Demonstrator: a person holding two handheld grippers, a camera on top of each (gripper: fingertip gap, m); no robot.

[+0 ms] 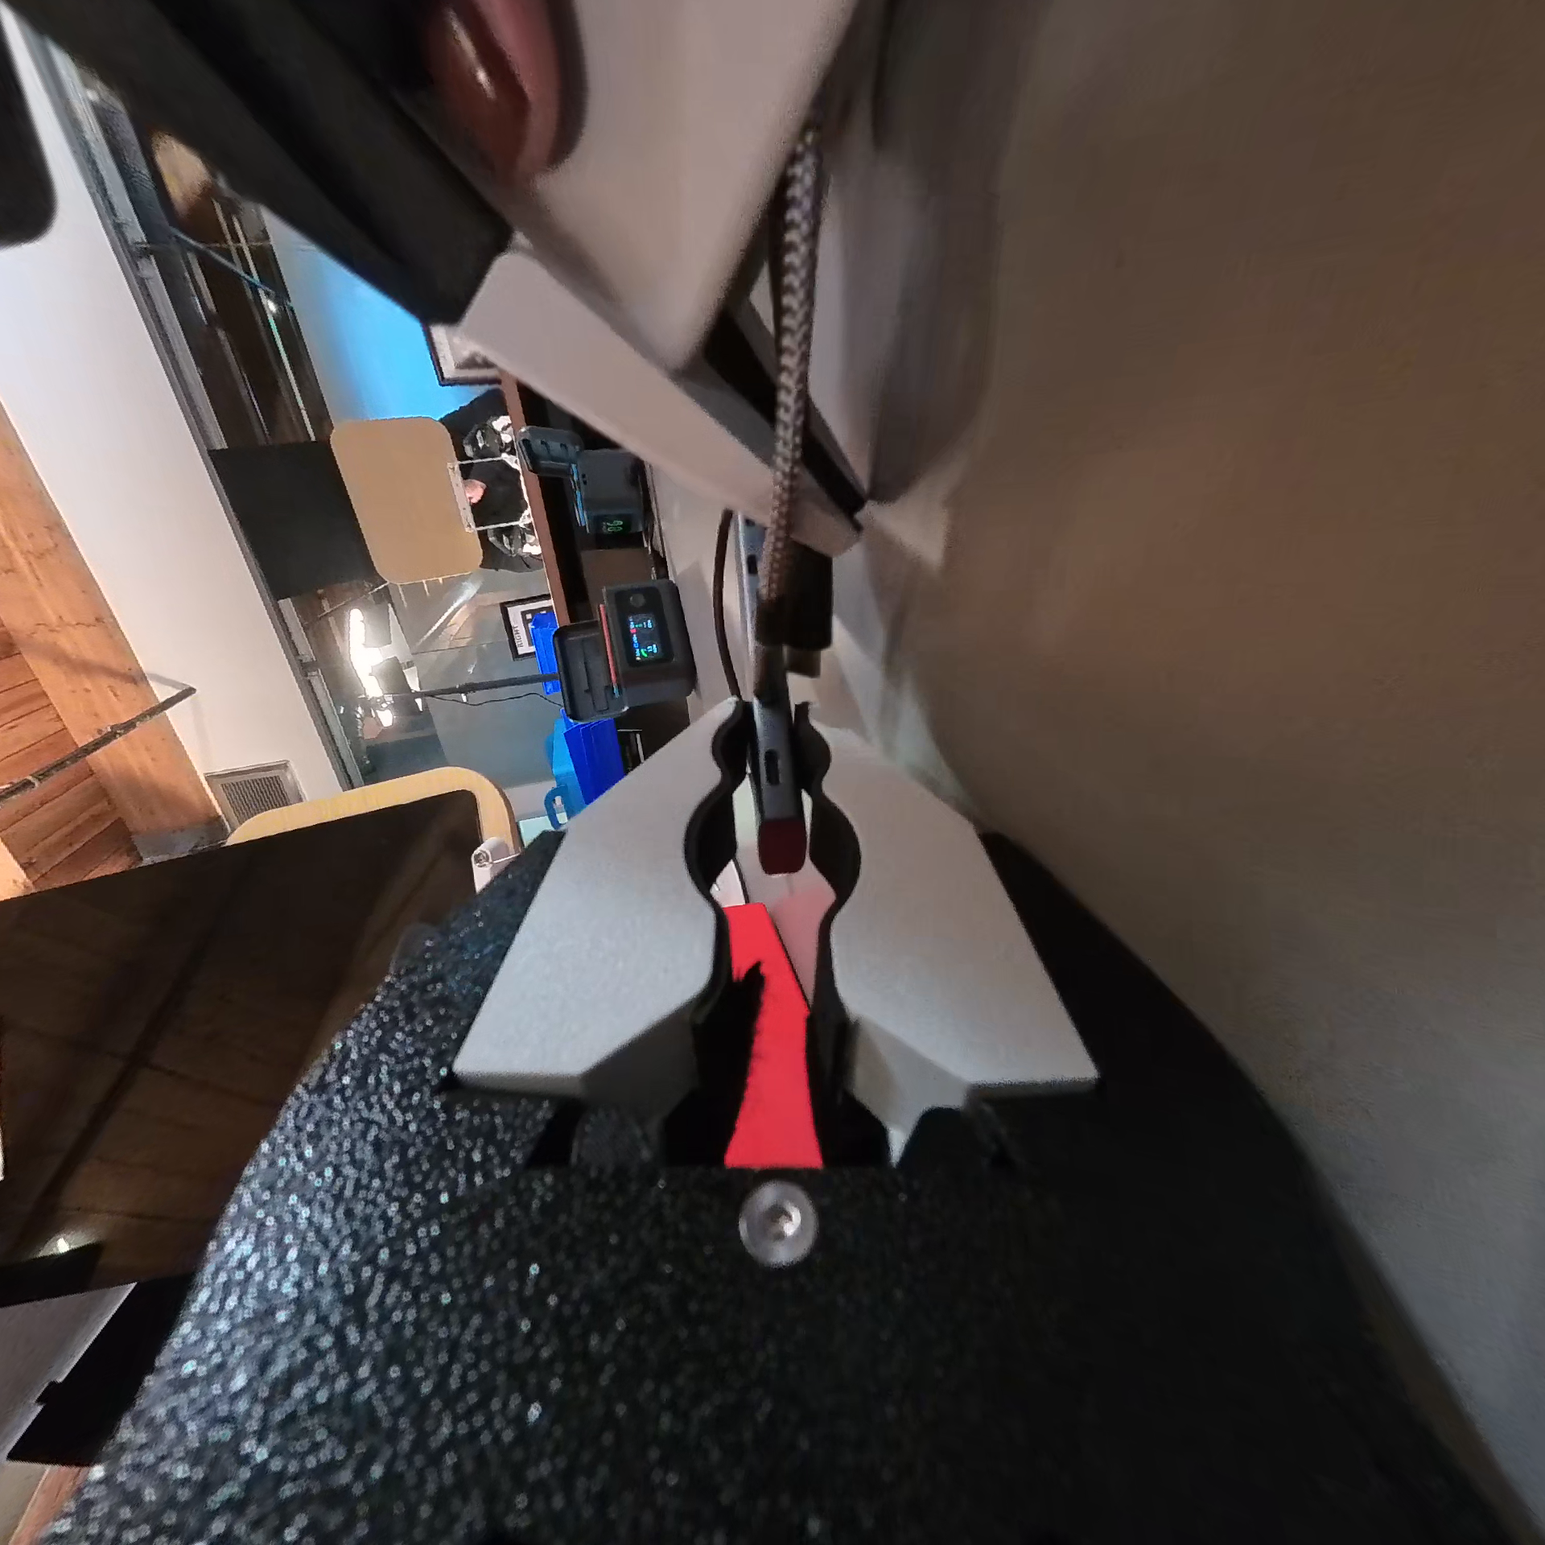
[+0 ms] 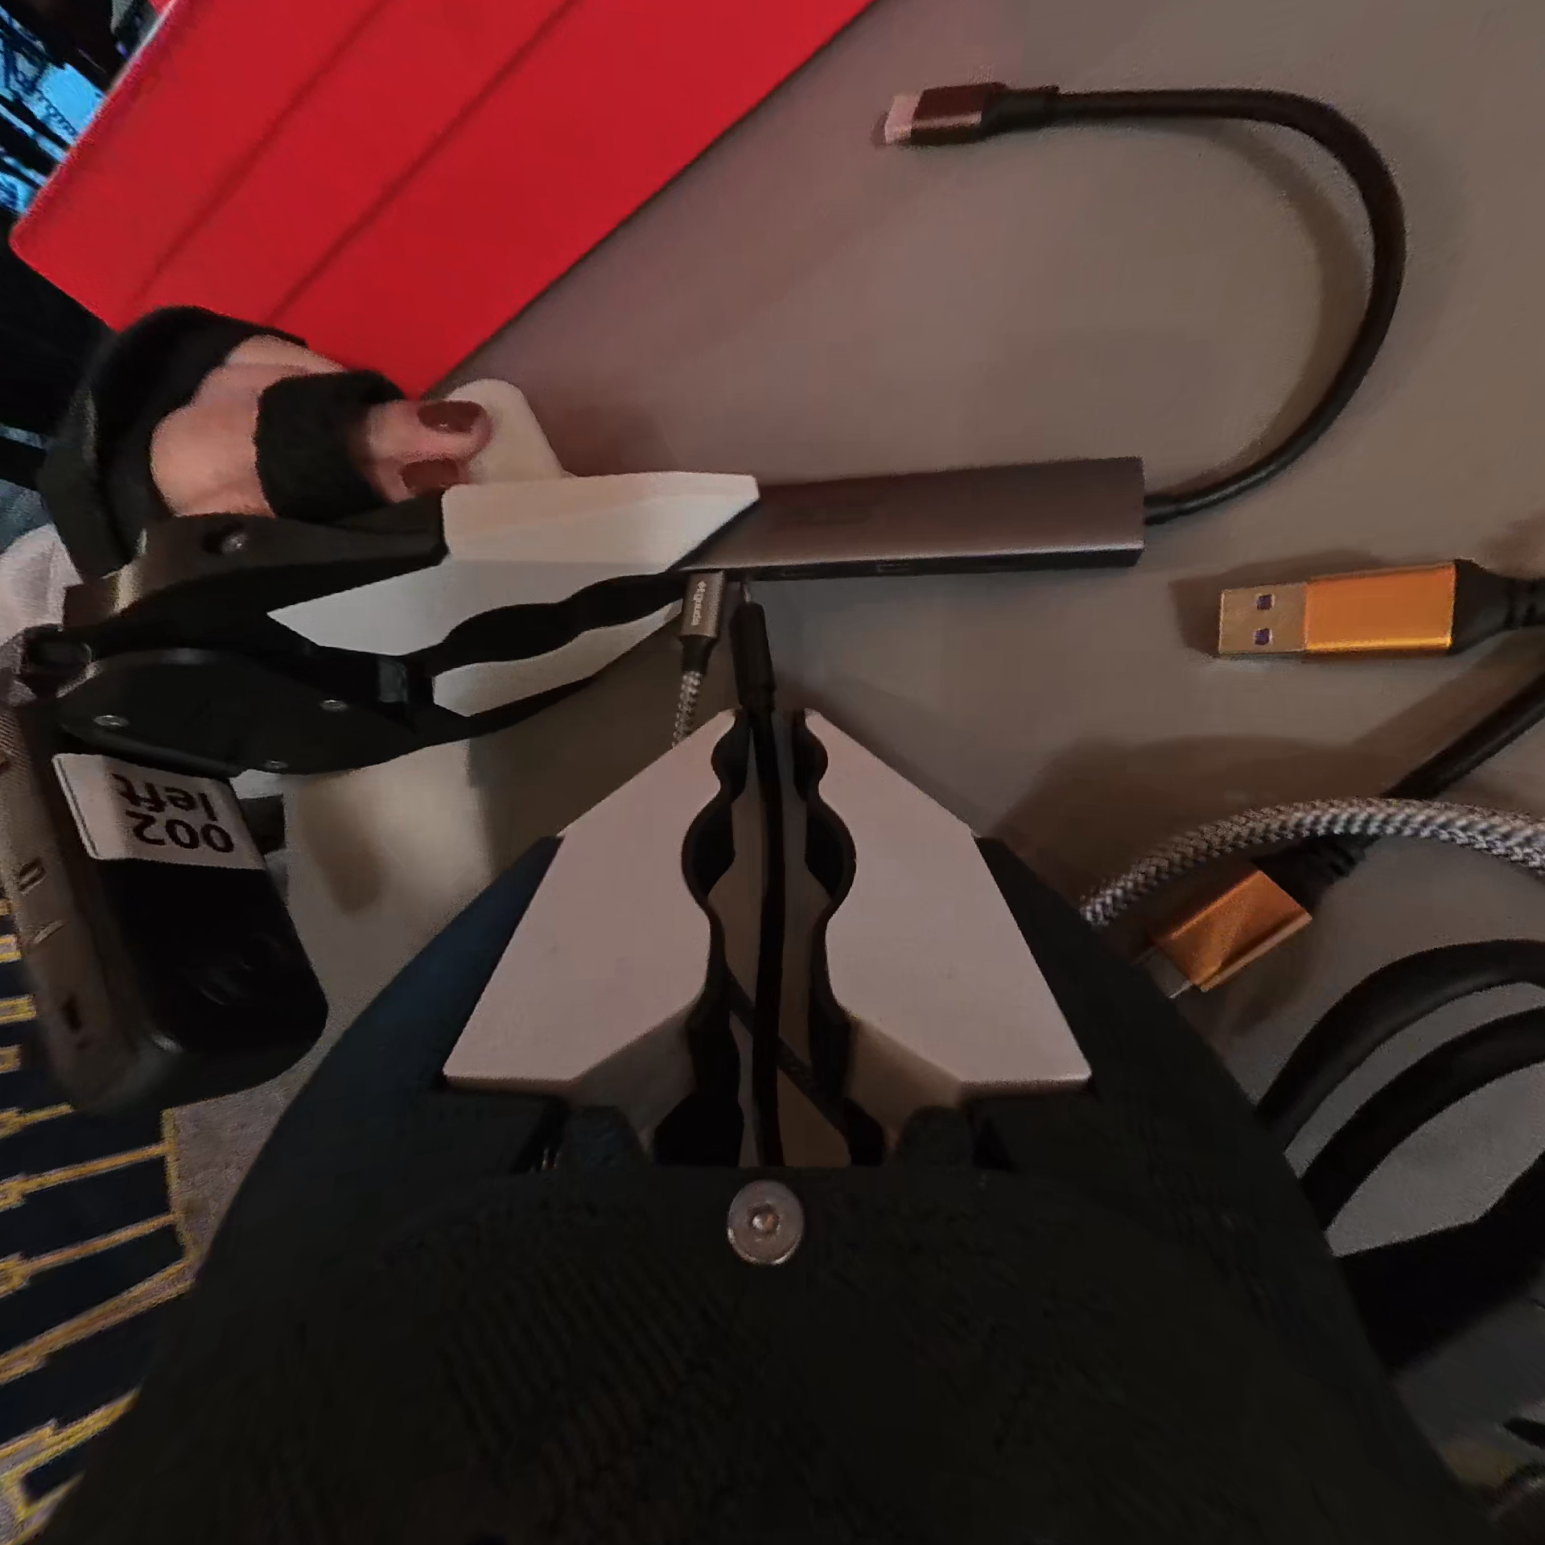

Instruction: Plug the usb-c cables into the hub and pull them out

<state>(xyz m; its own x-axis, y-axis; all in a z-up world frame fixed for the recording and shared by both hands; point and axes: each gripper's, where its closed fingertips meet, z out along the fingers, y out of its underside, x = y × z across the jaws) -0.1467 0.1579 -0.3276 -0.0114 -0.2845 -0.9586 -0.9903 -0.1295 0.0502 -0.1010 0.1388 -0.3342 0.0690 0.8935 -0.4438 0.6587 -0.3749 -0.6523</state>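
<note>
- My right gripper (image 2: 765, 729) is clenched on the black cable (image 2: 755, 669), just behind its plug, with the cord running back between the fingers.
- My left gripper (image 1: 771, 721) is clamped on one end of the hub (image 2: 961, 510), bracing it. The hub lies flat on the table (image 2: 920, 334), long port edge facing my right gripper.
- The black plug tip is at the port edge, right next to the braided cable's grey plug (image 2: 701, 614), which sits in the neighbouring port. I can't tell whether mine is seated or only touching the slot (blur and shadow there).
- Step in hand, as I read it: the in/out stroke of the black plug at that port.
- To do it well:
  - Line the plug axis up square to the hub edge and level with the slot. No yaw: the neighbour plug is nearly touching.
  - Move straight along the axis only. No wiggle and no levering on the port.
  - The left clamp takes the reaction force so the hub doesn't slide or twist.
  - My grip is on the cord end rather than the plug shell (risk: the cord buckles on the push or slips on the pull), so go slow.
- Farther out, clear of the stroke: an orange USB plug (image 2: 1371, 619) right of the hub and a red folder (image 2: 334, 167) beyond it.
</note>
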